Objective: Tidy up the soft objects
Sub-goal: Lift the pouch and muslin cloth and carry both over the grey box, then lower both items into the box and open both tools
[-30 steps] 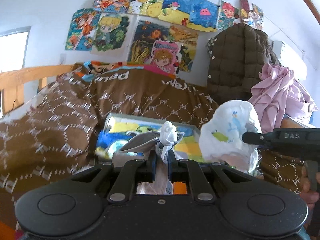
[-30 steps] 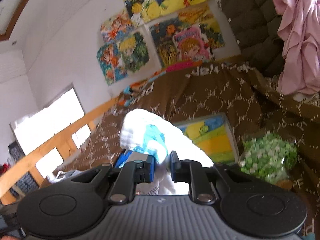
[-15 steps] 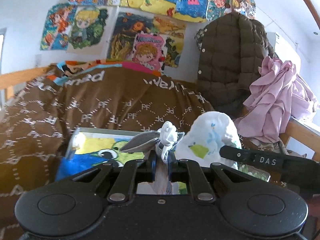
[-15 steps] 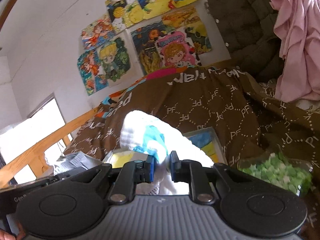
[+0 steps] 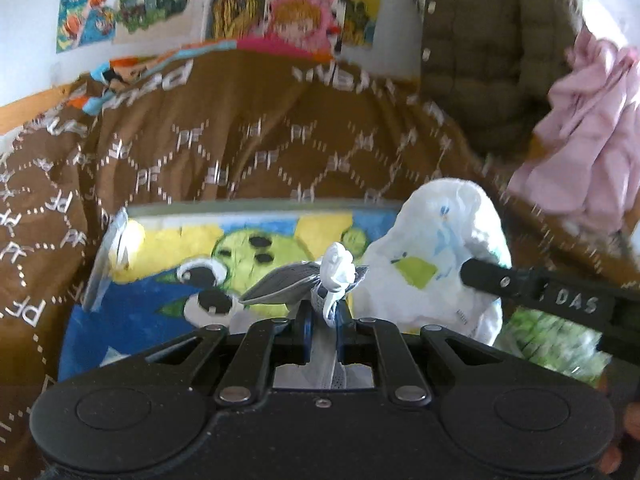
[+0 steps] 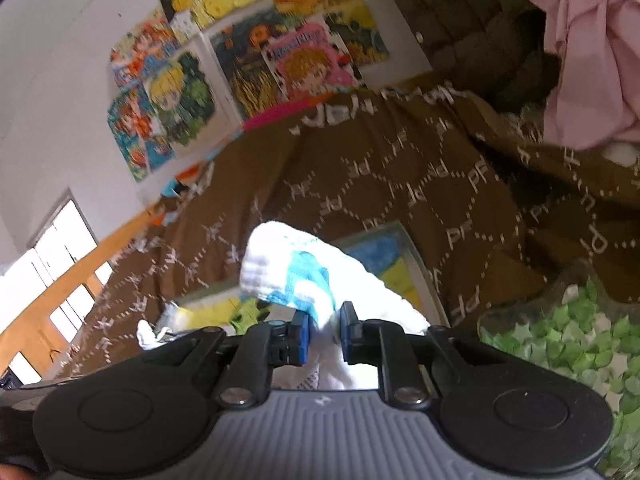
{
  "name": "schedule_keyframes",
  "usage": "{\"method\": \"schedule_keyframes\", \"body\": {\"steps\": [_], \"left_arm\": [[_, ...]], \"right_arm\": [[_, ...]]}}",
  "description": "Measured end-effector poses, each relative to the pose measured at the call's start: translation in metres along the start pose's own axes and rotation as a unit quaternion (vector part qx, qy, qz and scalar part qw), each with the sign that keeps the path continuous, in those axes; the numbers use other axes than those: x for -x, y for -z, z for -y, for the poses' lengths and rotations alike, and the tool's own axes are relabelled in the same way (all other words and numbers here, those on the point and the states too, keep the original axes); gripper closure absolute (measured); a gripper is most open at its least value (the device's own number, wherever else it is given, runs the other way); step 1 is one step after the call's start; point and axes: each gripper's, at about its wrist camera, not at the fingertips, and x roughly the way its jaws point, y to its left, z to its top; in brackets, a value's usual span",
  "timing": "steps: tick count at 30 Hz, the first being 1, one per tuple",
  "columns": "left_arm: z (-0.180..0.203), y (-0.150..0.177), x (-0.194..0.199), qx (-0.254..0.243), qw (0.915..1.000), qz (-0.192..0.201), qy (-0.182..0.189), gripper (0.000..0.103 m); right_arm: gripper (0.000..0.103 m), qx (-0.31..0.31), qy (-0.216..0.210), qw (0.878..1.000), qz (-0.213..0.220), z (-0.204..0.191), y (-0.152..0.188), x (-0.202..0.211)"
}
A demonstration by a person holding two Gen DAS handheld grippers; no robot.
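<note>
**Both grippers carry soft items above a painted picture on the bed**

The left gripper has its fingers pressed together on a small bundle of grey and white cloth, which sticks up past the fingertips. The right gripper pinches a white cloth with blue and green prints; in the left wrist view this same cloth hangs just right of the grey bundle, with the right gripper's black finger across it. Both items are held over a flat painted picture lying on a brown patterned blanket. A clear container of green and white paper stars sits at the near right. A pink garment and a quilted brown jacket hang at the far right, posters on the far wall.
</note>
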Motion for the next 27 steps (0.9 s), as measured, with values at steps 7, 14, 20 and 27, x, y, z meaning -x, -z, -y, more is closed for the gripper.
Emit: {"method": "schedule_keyframes", "body": {"steps": [7,14,20,27], "left_arm": [[-0.011,0.002,-0.018,0.031,0.9989,-0.036,0.008,0.087],[-0.011,0.003,-0.015,0.035,0.9984,-0.044,-0.003,0.072],[-0.013,0.000,-0.001,0.040,0.9985,-0.033,-0.015,0.043],[-0.012,-0.006,0.037,0.041,0.9987,-0.002,-0.031,0.028]], "right_arm": [[0.082,-0.027,-0.002,0.999,-0.031,0.007,0.002,-0.010],[0.068,-0.034,-0.004,0.999,-0.039,0.008,0.001,-0.008],[0.055,-0.028,-0.017,0.999,-0.025,0.002,-0.004,0.005],[0.031,-0.012,-0.025,1.000,0.007,-0.011,-0.013,0.037]]}}
